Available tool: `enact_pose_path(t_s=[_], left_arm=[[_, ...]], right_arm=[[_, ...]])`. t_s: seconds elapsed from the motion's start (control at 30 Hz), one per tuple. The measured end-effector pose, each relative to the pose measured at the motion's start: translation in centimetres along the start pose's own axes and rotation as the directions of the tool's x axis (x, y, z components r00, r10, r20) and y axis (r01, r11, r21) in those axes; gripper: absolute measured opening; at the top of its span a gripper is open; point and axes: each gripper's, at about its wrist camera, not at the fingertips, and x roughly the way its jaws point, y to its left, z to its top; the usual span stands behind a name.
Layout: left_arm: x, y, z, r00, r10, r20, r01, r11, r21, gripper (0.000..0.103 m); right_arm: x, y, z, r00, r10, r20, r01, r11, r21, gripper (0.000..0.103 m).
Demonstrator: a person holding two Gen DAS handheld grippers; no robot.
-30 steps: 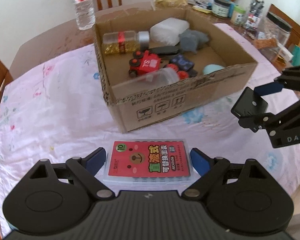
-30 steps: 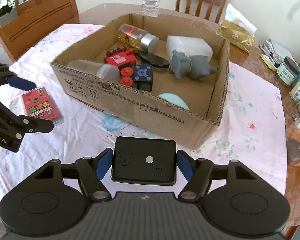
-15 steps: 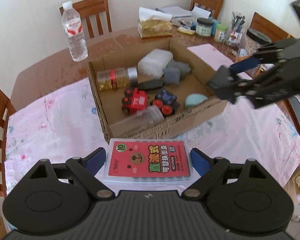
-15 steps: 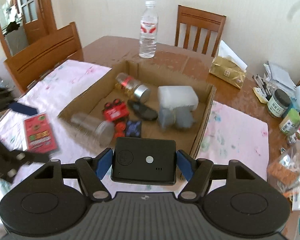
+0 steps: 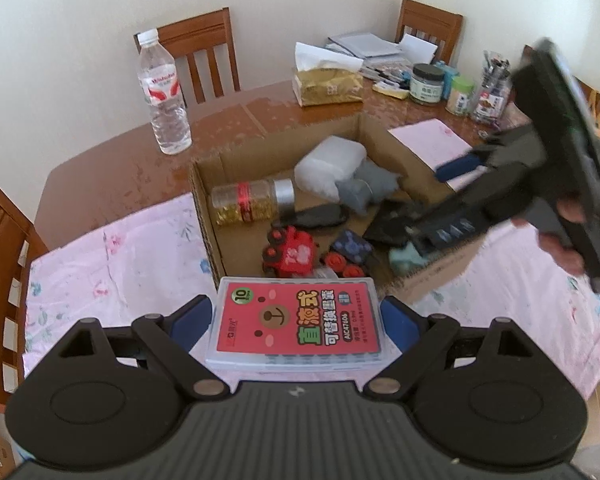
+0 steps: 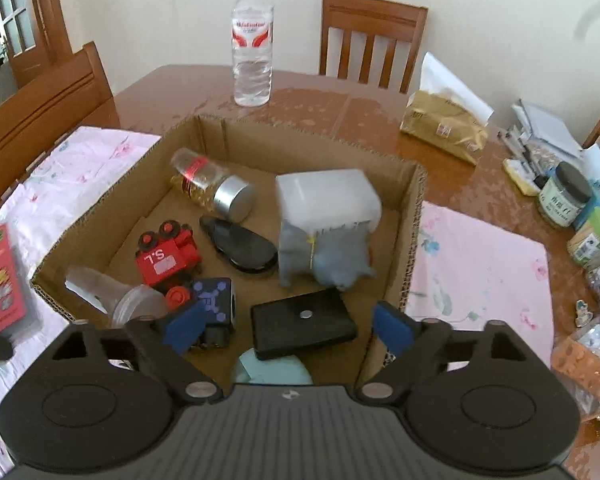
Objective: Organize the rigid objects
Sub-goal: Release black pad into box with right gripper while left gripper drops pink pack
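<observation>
Glossy wooden surface [image 6: 308, 92] under pink floral cloth | corrugated cardboard box [image 6: 414, 216] | right tool [image 6: 288, 330] jaws just opened, flat black rectangular case [image 6: 304, 322] inside box | left tool [image 5: 296, 322] grips clear plastic red-labelled case [image 5: 296, 320]

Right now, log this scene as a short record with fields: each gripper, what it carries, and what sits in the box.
left gripper: jaws closed on the red pen case, held above the tablecloth
right gripper: jaws have just been opening, nothing gripped, over the cardboard box
black device: released, inside the box
also in box: red toy truck, grey toy animal, glitter jar
outside box: water bottle
</observation>
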Motion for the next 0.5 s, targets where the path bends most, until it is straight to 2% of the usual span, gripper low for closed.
enact_pose_path(t_s=[0.13,0.5], left_arm=[[1.0,0.6,1.7,1.0,0.012,0.018,-0.012,1.0,-0.011,0.09],[6.9,1.6,5.7,0.998,0.038,0.052,-0.039,0.999,0.001,0.091]], right_arm=[[-2.1,-0.1,-0.5,0.999,-0.023,0.022,0.023,1.0,0.013,0.103],[-5.4,0.0,-1.5,0.997,-0.047,0.055,0.043,0.996,0.084,0.103]])
